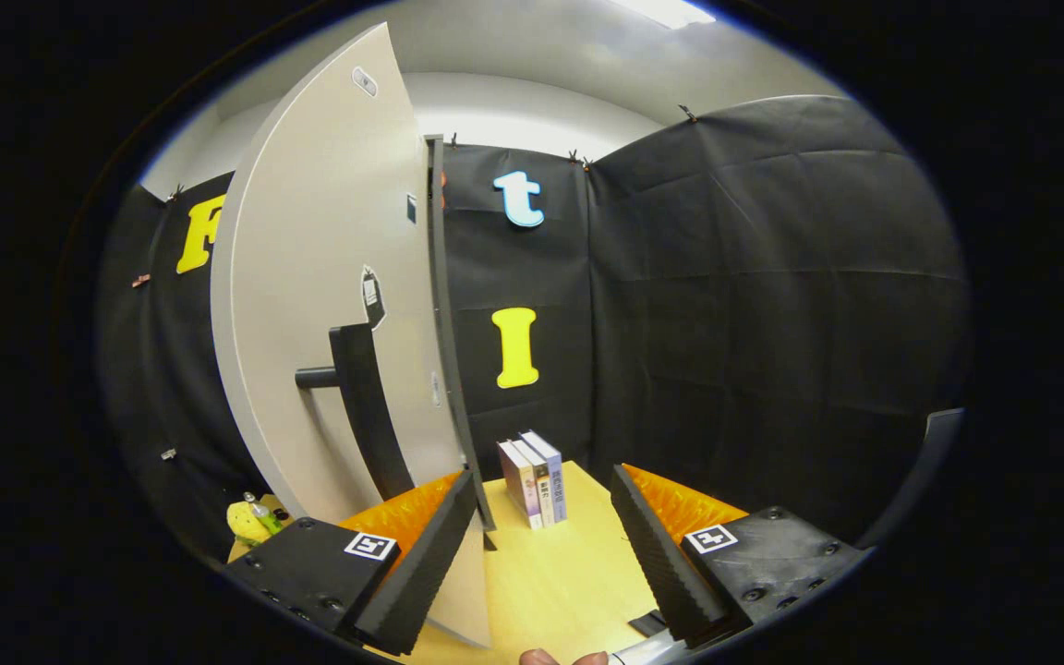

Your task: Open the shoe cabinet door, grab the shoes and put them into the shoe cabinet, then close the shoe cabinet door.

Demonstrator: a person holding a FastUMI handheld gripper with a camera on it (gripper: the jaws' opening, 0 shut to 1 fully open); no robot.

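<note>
We find the gripper (546, 545) spread wide with nothing between its fingers, the tall pale-grey rigid panel door (329, 305) of the shoe cabinet standing ajar just ahead of the left finger, best taken by its dark bar handle (366, 406).

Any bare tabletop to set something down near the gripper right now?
Yes: the light wooden tabletop is bare between the open gripper fingers, up to the upright row of books ahead. Crowded on the left: the pale grey cabinet door with its dark bar handle stands against the left finger, a yellow soft toy beyond it.
</note>
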